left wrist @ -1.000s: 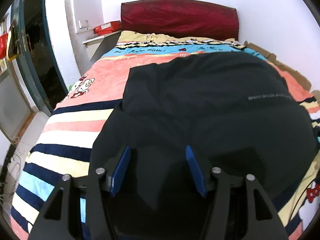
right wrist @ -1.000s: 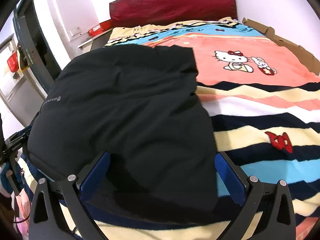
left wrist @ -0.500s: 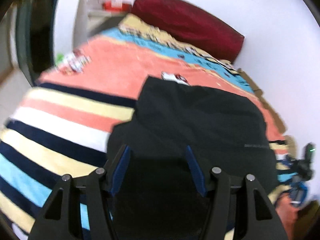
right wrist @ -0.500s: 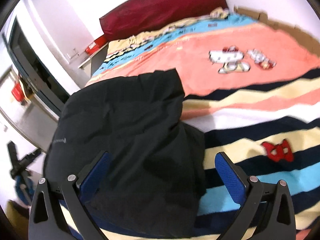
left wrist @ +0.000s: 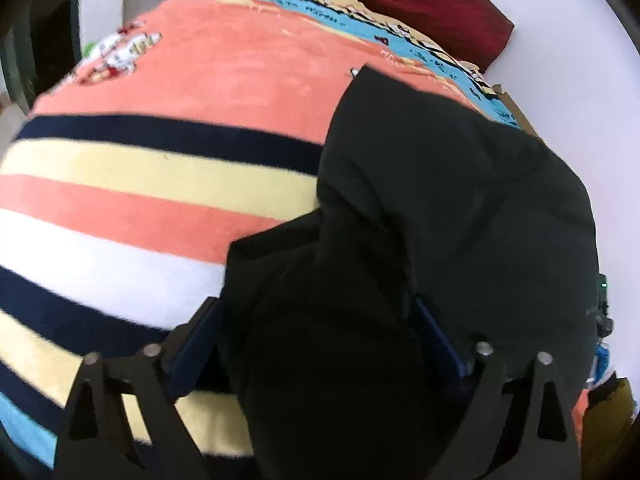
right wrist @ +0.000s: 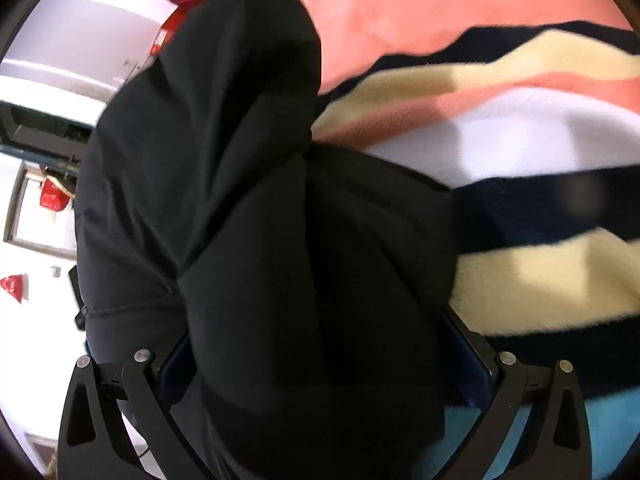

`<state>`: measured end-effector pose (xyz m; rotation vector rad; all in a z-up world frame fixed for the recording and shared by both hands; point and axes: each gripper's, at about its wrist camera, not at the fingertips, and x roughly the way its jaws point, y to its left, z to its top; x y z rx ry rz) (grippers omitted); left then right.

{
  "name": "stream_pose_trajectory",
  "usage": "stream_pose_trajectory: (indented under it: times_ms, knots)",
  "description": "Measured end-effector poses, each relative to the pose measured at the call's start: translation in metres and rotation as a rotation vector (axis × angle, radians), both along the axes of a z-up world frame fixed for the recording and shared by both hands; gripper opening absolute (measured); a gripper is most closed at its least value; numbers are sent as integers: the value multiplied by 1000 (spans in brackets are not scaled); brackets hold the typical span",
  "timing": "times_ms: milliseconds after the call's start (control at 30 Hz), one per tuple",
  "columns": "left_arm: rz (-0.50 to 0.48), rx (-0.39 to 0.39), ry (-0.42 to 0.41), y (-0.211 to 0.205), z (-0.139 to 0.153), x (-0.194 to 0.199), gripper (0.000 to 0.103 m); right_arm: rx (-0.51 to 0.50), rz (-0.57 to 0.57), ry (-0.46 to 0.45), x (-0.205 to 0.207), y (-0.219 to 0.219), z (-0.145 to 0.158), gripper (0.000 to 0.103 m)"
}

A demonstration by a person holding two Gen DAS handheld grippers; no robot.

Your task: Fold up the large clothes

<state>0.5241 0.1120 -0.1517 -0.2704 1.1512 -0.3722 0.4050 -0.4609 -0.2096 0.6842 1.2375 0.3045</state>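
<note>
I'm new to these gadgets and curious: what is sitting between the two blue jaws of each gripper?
Bunched black garment fills the gap in both. The left wrist view shows it in the left gripper; the right wrist view shows it in the right gripper.

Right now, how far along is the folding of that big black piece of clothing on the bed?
Early to midway, I'd judge. Done: the black garment lies on the striped blanket with its near part bunched over the rest. In hand: cloth fills the gap between both the left gripper and the right gripper; a firm grip is unclear. Left: laying the fold flat and smoothing it, since the fabric looks rumpled, not a neat rectangle.
</note>
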Motion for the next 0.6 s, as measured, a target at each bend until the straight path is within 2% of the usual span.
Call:
stream_pose_trajectory:
  times_ms: [100, 267, 400, 500, 533, 567, 600]
  knots:
    - [-9, -57, 30, 5, -16, 4, 102, 41, 36, 11, 7, 3, -10, 102]
    - [-19, -237, 83, 12, -37, 4, 102, 93, 82, -30, 11, 9, -20, 102]
    - [-19, -323, 85, 9, -40, -3, 102, 75, 93, -95, 4, 15, -21, 102]
    - [-7, -345, 70, 3, -40, -7, 99, 50, 99, -101, 2, 23, -18, 102]
    - [3, -350, 66, 1, -39, -9, 96, 53, 103, -98, 3, 24, -18, 102]
    - [6, -355, 57, -1, -36, -13, 83, 71, 88, -93, 3, 24, -18, 102]
    - [-1, -361, 48, -3, -32, -17, 62, 74, 78, -96, 4, 25, -19, 100]
